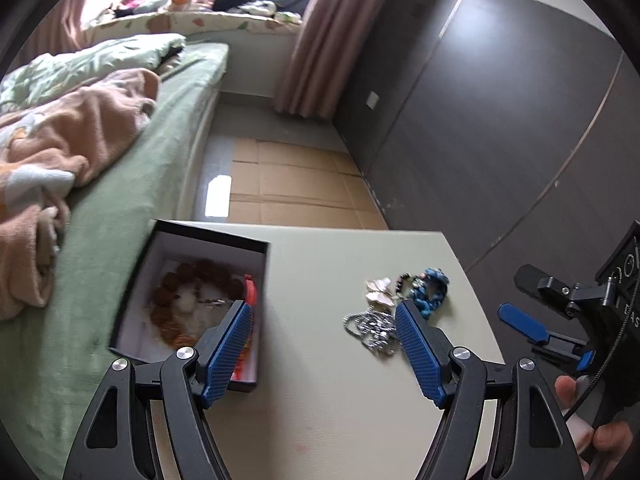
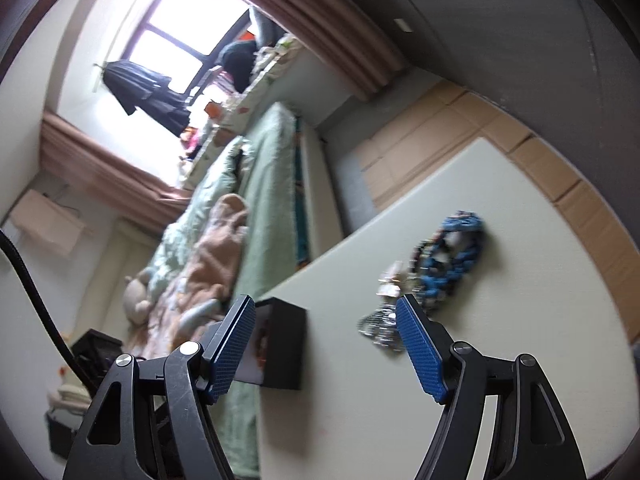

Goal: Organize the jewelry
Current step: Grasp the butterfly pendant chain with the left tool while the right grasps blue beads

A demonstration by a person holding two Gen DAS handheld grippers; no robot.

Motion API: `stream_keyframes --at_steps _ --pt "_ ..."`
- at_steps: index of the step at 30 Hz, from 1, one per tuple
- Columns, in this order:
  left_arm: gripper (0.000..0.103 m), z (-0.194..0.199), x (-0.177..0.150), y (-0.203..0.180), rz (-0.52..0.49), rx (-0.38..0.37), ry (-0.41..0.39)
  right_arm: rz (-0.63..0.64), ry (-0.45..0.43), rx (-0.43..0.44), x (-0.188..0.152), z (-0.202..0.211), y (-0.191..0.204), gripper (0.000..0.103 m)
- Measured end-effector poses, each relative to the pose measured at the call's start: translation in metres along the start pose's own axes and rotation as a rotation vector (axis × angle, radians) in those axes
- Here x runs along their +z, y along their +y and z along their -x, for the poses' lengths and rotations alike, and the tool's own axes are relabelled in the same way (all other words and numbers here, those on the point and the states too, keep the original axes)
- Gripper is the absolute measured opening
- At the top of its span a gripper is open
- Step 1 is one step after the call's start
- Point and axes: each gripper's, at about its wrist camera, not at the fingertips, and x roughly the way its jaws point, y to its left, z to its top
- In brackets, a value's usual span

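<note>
A black box with a white lining [image 1: 138,280] sits at the left edge of a pale table [image 1: 320,380]. It holds a brown bead bracelet [image 1: 192,280] and a red-orange piece [image 1: 250,292]. On the table lie a silver chain [image 1: 370,326], a pale shell-like piece [image 1: 378,292], a dark bead strand [image 1: 404,280] and a blue bead bracelet [image 1: 434,290]. My left gripper [image 1: 324,312] is open and empty above the table between box and pile. My right gripper [image 2: 325,308] is open and empty; it also shows at the right of the left wrist view [image 1: 532,320]. The right wrist view shows the box [image 2: 286,344], blue bracelet [image 2: 456,256] and silver chain [image 2: 378,326].
A bed with green sheet [image 1: 132,184] and peach blanket [image 1: 68,140] borders the table on the left. Flattened cardboard [image 1: 288,184] covers the floor beyond. A dark wardrobe [image 1: 500,112] stands on the right. A curtain [image 1: 320,36] hangs by the window ledge.
</note>
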Motion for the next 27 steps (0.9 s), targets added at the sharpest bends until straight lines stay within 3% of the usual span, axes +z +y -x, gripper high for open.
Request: stream_keyframes --at_steps 3,9,11,19,27 --pt "0.075 -0.01 -0.001 -0.007 -0.002 -0.023 0.029 -0.027 0.017 -0.031 0.002 0.0 -0.01 0.084" --pt "0.075 -0.034 0.001 -0.023 -0.028 -0.021 0.07 -0.089 0.028 -0.053 0.008 0.005 -0.031 0.087" --pt "0.075 -0.042 0.001 -0.028 -0.03 -0.028 0.08 -0.102 0.033 -0.077 0.009 0.006 -0.036 0.094" --pt "0.073 -0.077 0.0 -0.048 -0.075 -0.027 0.113 -0.223 0.043 -0.221 0.02 0.002 -0.081 0.094" --pt "0.061 -0.107 0.004 -0.058 -0.118 -0.017 0.14 -0.339 0.042 -0.19 0.03 -0.003 -0.103 0.091"
